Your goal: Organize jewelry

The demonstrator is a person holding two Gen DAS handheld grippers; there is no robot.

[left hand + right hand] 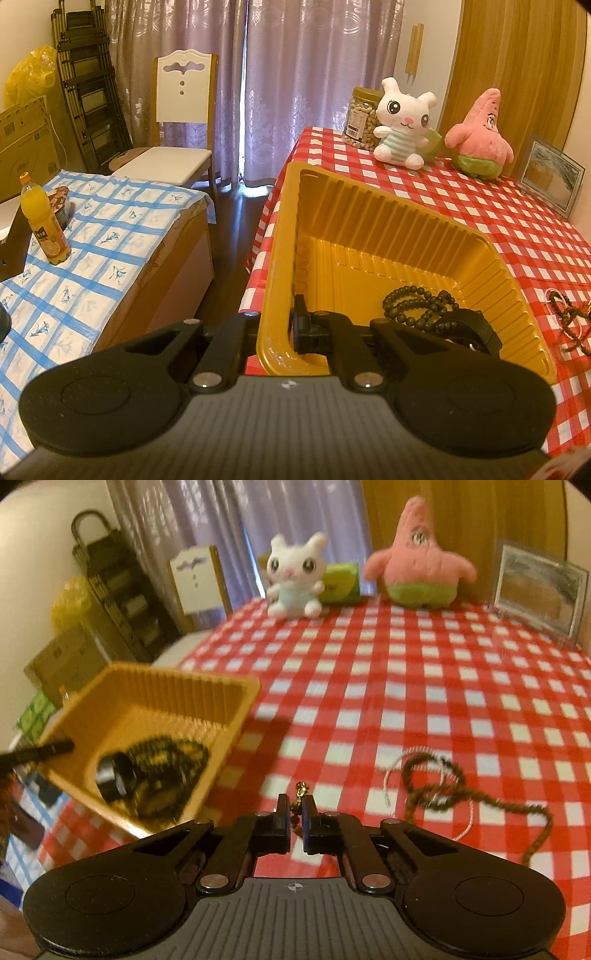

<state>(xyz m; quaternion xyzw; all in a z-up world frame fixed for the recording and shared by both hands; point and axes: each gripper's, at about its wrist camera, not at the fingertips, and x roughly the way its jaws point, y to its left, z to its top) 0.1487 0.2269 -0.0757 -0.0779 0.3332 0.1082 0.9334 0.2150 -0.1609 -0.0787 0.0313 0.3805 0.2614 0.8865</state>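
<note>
Right wrist view: the right tool [294, 814] pinches a small gold chain [298, 794] just above the surface [406, 686]; light, limp and slippery, it is best gripped mid-strand. The left tool [291, 325] clamps the yellow tray [369, 236] by its wall.

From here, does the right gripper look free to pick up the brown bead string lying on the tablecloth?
Probably not yet. The path to the bead string is bare cloth, but the right gripper is already shut on a small gold chain, which would have to go first.
</note>
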